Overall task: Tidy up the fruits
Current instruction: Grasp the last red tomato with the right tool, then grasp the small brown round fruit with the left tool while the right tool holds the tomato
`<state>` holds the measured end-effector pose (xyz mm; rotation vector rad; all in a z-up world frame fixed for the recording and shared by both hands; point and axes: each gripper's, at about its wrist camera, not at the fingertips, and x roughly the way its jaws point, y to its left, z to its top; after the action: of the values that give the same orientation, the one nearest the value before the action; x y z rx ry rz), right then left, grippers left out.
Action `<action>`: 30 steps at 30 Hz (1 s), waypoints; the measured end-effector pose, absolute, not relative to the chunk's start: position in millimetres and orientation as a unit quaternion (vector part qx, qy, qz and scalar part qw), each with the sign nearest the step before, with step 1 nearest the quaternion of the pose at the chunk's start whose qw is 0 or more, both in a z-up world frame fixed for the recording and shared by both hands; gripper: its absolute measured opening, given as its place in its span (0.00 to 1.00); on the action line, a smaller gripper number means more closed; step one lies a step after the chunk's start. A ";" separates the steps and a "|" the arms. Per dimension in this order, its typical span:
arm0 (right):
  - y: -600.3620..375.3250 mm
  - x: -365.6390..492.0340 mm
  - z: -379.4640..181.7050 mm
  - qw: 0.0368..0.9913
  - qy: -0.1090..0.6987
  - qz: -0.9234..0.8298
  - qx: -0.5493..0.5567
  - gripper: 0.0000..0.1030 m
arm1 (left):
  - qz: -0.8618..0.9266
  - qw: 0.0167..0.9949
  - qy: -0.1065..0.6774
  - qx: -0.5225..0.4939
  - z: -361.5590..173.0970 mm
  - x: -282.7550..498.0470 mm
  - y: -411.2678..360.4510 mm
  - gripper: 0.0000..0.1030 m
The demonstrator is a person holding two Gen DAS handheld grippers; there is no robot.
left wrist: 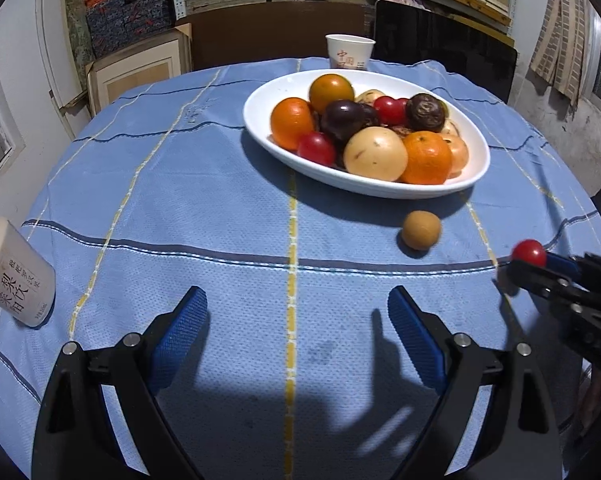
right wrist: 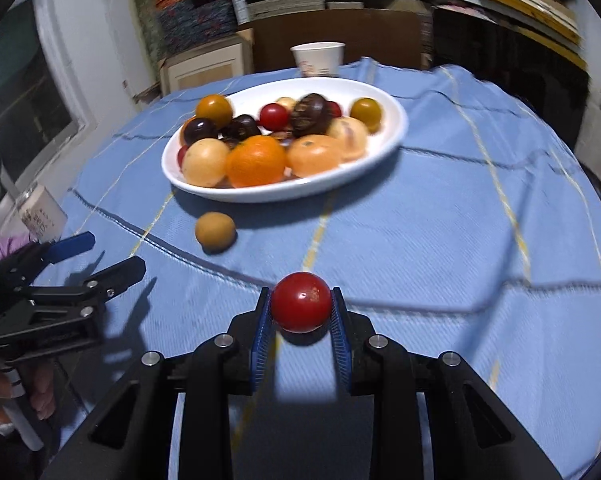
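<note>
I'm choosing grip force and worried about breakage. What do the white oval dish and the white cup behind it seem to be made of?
The white oval dish looks like glazed ceramic: thick rolled rim, smooth gloss, though melamine can't be ruled out. The white cup with red print looks like thin matte paper, tapered with a fine rim, so probably disposable.

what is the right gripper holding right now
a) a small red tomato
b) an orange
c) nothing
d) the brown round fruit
a, the right gripper has its blue pads pressed on either side of a small red tomato, held above the cloth.
</note>
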<state>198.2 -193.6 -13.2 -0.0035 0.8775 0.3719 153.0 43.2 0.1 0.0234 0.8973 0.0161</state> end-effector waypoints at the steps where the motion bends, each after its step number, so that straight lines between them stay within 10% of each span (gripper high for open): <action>1: -197.5 195.8 -13.8 0.889 0.423 0.179 0.008 0.28 | 0.006 0.901 0.434 0.014 0.6 152.5 39.5 0.87; 23: -213.3 191.4 -8.5 0.887 0.413 0.203 0.040 0.30 | -0.020 0.889 0.457 0.033 -12.1 210.1 -22.3 0.65; 30: -211.7 193.4 -11.1 0.886 0.418 0.200 0.036 0.30 | -0.034 0.895 0.443 0.042 -10.4 207.3 -27.7 0.26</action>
<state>193.4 -211.7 -11.1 0.0739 0.8689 0.4164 207.3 -27.7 -10.4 0.0861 0.9195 -0.0699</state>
